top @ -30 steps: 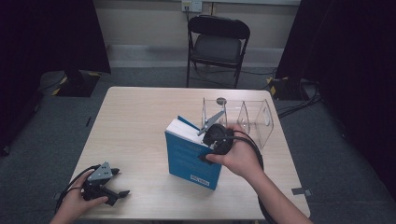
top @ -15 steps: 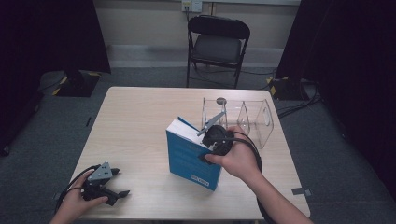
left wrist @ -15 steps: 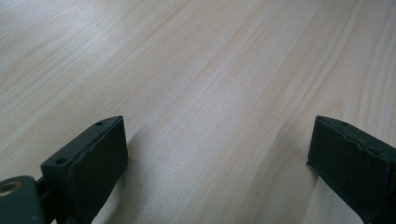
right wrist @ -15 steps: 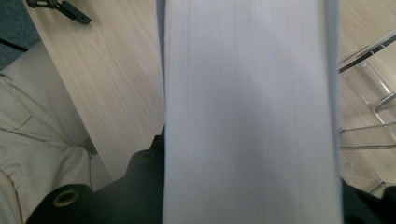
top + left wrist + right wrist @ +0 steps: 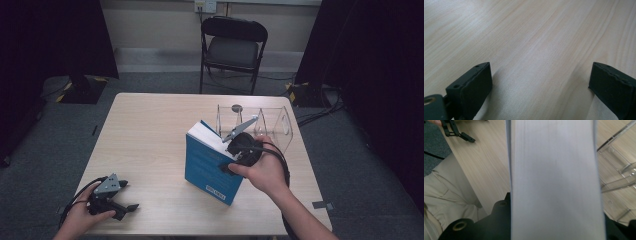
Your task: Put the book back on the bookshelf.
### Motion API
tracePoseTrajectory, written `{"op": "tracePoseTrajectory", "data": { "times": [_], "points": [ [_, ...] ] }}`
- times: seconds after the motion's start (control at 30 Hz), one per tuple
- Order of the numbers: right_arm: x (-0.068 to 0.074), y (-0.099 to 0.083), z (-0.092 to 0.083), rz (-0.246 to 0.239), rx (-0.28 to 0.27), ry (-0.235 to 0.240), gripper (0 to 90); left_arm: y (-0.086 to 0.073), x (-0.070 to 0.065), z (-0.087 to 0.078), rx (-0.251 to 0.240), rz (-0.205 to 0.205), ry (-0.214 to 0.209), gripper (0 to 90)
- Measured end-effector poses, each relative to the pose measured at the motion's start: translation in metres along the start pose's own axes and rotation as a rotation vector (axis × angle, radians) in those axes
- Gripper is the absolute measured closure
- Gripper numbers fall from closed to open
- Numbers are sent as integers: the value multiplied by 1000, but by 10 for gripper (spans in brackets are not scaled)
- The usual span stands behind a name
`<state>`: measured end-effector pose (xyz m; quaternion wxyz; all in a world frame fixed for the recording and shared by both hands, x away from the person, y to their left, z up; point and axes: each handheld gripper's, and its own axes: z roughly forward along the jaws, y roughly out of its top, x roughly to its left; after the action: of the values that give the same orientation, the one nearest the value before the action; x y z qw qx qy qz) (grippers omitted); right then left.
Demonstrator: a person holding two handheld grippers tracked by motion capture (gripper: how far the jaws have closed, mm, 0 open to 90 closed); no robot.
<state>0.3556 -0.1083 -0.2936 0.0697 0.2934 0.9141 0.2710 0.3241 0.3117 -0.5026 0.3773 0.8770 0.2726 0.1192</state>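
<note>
Your left gripper (image 5: 112, 200) rested at the near left corner of the pale wood-grain table (image 5: 150, 130), jaws spread wide with nothing between them. At centre right, the thick blue book (image 5: 207, 167) stood upright on the table, its block of white pages uppermost. Your right gripper (image 5: 235, 155) had just been closing and was clamped across that book. Just beyond stood the clear acrylic rack (image 5: 272, 125), rigid and partitioned. Judged from this, the book was gripped but not yet slotted.
</note>
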Motion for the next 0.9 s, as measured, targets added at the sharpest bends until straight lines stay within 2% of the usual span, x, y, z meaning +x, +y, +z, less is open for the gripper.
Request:
{"op": "tracePoseTrajectory", "data": {
  "times": [0.13, 0.27, 0.53, 0.73, 0.9],
  "points": [
    [-5, -4, -7, 32, 17, -8, 618, 0, 0, 0, 0, 1, 0, 43],
    [-12, -11, -13, 68, 9, -13, 618, 0, 0, 0, 0, 0, 1, 43],
    [-20, -20, -30, 109, 11, -46, 618, 0, 0, 0, 0, -1, 0, 43],
    [-27, -25, -39, 138, 19, -41, 618, 0, 0, 0, 0, 1, 0, 43],
    [-35, -33, -48, 168, 24, -58, 618, 0, 0, 0, 0, 1, 0, 43]
  ]
}}
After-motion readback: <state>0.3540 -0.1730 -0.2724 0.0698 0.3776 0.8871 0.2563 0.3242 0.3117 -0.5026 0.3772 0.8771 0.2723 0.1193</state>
